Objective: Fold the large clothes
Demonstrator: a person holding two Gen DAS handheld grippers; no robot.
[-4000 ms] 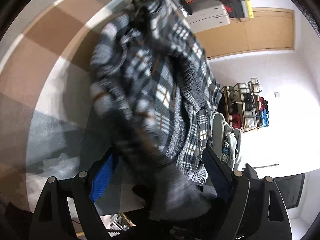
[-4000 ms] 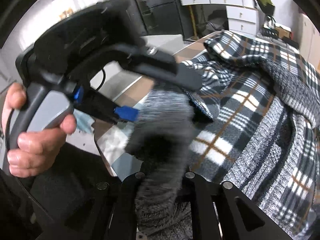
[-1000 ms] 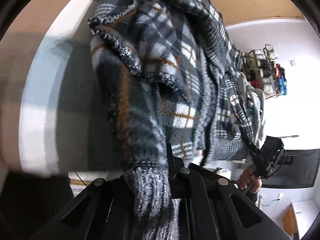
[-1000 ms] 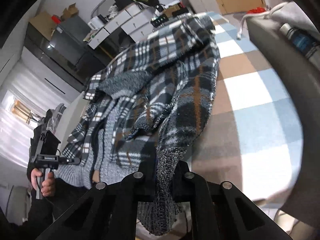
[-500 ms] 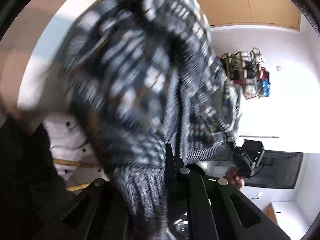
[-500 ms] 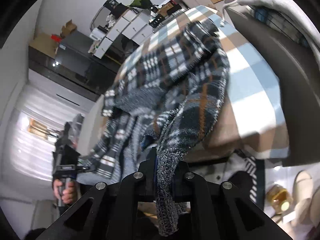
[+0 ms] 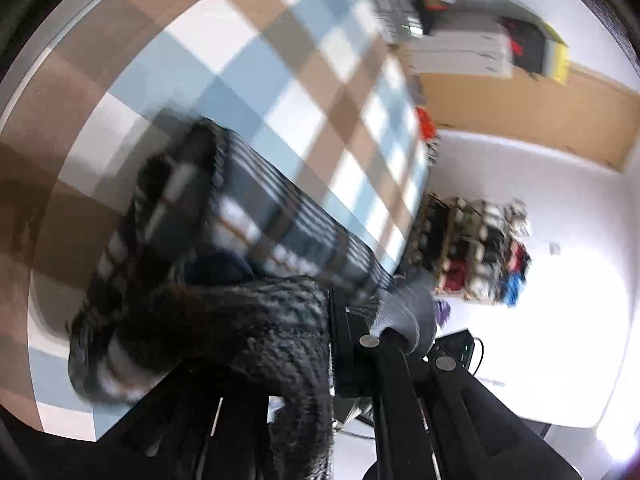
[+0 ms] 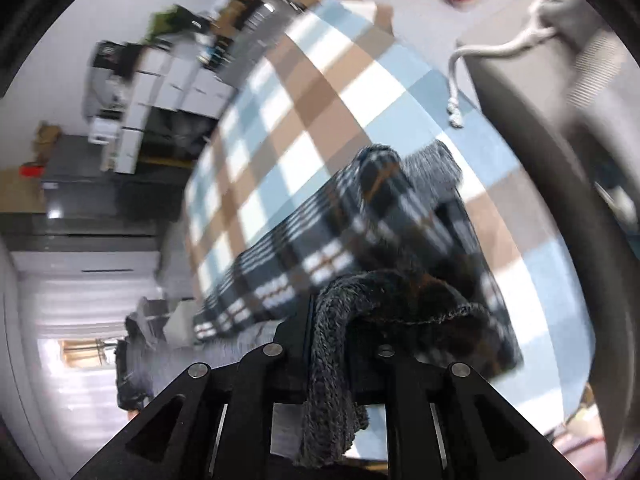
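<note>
Lying across the checked desk cover (image 8: 312,92), the plaid garment (image 8: 360,236) stretches between both grippers. The left gripper (image 7: 332,320) has its fingers clamped tight on a dark knitted cuff (image 7: 280,320). The right gripper (image 8: 328,328) has its jaws opening, the other knitted cuff (image 8: 332,344) draped between them.

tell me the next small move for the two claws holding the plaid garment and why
Probably let go and draw both claws back. The plaid garment lies across the checked bed cover, the right claw is already opening around its knit cuff, while the left claw is clamped shut on the other cuff.
</note>
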